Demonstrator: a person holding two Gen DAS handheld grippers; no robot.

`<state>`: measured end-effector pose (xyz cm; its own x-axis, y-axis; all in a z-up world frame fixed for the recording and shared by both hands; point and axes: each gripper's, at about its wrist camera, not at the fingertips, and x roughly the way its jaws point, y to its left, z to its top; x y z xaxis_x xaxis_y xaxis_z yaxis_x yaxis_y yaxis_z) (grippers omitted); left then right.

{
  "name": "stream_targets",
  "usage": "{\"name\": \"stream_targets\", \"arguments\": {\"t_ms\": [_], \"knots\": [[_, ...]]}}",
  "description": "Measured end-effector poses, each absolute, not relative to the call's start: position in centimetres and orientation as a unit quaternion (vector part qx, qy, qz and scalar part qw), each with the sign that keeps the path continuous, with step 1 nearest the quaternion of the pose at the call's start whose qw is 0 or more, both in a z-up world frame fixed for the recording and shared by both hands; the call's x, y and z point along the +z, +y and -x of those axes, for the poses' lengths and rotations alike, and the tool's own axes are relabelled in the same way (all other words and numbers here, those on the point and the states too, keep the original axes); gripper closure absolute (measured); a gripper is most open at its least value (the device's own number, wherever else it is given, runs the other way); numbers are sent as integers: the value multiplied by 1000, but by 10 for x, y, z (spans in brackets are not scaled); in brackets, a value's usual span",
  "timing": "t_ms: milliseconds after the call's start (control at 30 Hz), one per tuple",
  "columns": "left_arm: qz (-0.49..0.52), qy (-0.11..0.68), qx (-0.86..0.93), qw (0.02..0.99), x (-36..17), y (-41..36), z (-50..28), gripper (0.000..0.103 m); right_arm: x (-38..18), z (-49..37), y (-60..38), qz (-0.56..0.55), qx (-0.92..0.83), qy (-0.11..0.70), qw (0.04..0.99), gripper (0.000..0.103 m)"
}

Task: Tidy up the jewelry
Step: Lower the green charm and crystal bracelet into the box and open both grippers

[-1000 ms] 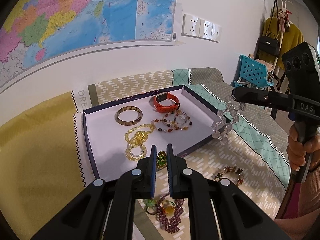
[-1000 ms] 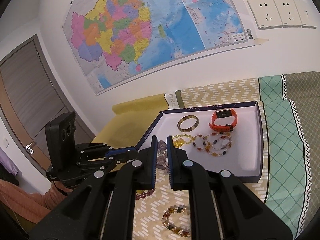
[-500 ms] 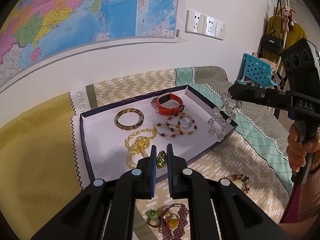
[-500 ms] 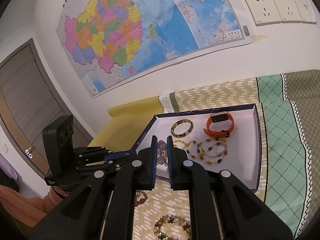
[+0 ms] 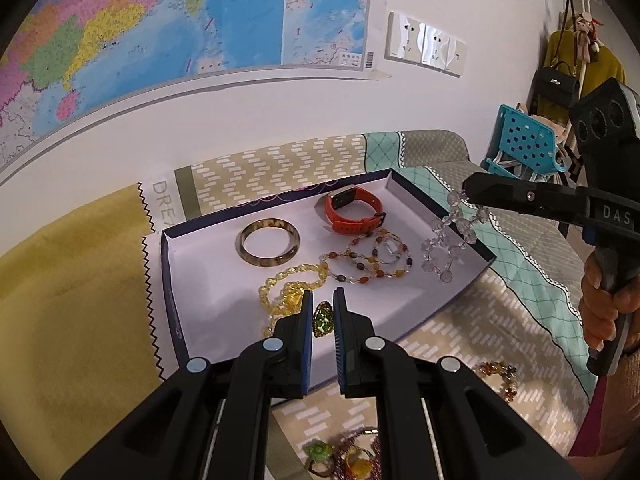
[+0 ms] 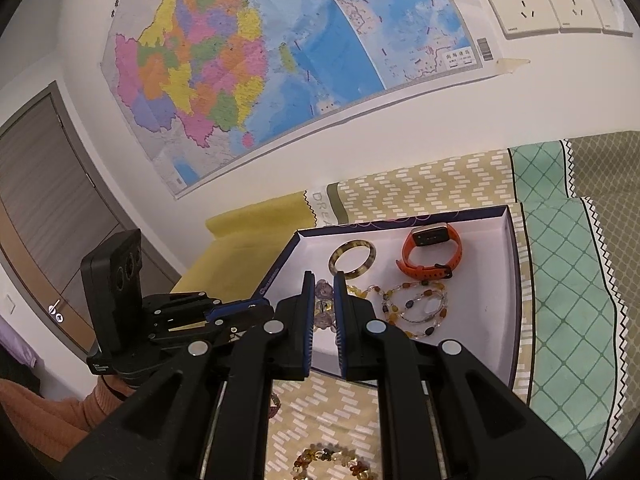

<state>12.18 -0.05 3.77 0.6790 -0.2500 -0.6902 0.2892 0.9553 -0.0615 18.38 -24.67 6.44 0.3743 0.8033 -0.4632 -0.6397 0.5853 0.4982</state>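
Note:
A dark-rimmed tray with a white floor holds a horn bangle, an orange watch band, an amber bead bracelet and a yellow bead strand. My left gripper is shut on a green jewelled piece above the tray's near side. My right gripper is shut on a clear crystal bead bracelet that hangs over the tray's right end. The tray also shows in the right wrist view.
On the patterned cloth before the tray lie an amber bracelet, a dark red bead string with green pieces and a bead bracelet. A wall with a map stands behind. A blue chair is at far right.
Both grippers have moved forward toward the tray. The green piece now hangs over the tray floor and the crystal bracelet has come in over the tray's right end.

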Motion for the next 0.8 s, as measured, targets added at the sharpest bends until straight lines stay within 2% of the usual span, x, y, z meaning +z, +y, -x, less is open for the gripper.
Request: {"name": "stream_targets", "arguments": {"t_ms": [800], "knots": [[-25, 401, -129, 907, 19, -2, -152, 95, 46, -207, -240, -126, 437, 370, 810, 93]]}}
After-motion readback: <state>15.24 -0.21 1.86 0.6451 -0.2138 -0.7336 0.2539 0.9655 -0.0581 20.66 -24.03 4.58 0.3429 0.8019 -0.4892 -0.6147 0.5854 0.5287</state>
